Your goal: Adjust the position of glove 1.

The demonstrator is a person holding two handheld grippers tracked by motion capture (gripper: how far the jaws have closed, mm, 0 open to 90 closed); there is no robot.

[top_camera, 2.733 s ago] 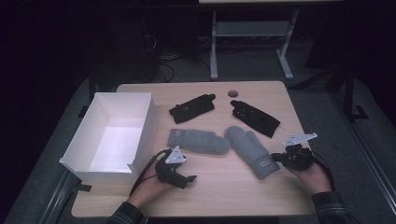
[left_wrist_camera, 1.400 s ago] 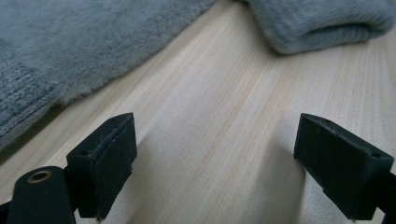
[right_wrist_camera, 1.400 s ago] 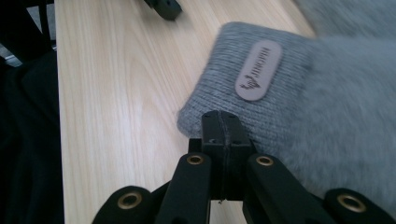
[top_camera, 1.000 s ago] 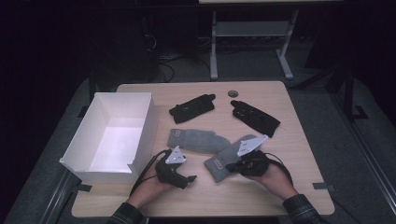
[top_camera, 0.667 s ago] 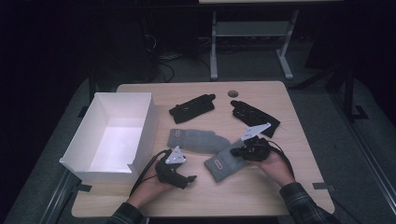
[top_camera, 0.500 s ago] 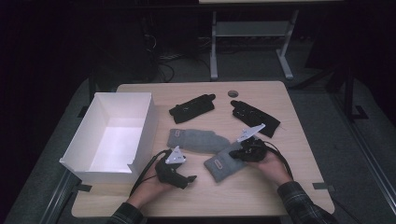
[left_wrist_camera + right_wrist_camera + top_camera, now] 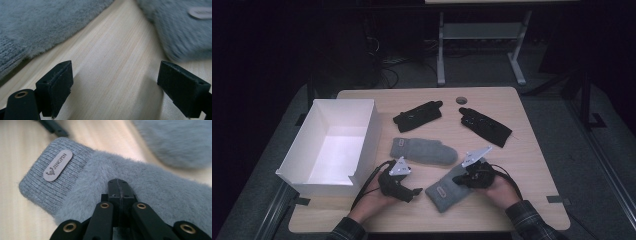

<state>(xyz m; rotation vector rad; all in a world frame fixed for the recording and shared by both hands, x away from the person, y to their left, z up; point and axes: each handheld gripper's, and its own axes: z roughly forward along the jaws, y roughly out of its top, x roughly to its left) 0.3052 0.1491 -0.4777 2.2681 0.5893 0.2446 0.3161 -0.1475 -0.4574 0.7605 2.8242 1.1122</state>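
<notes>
Clearly, grey mitten (image 7: 140,182) patch (image 7: 58,165) reads "JINGPIN".

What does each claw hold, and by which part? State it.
The right claw is shut on the near grey mitten, pinching the fluffy body just past its ribbed cuff. The left claw is open over bare table, holding nothing.
</notes>
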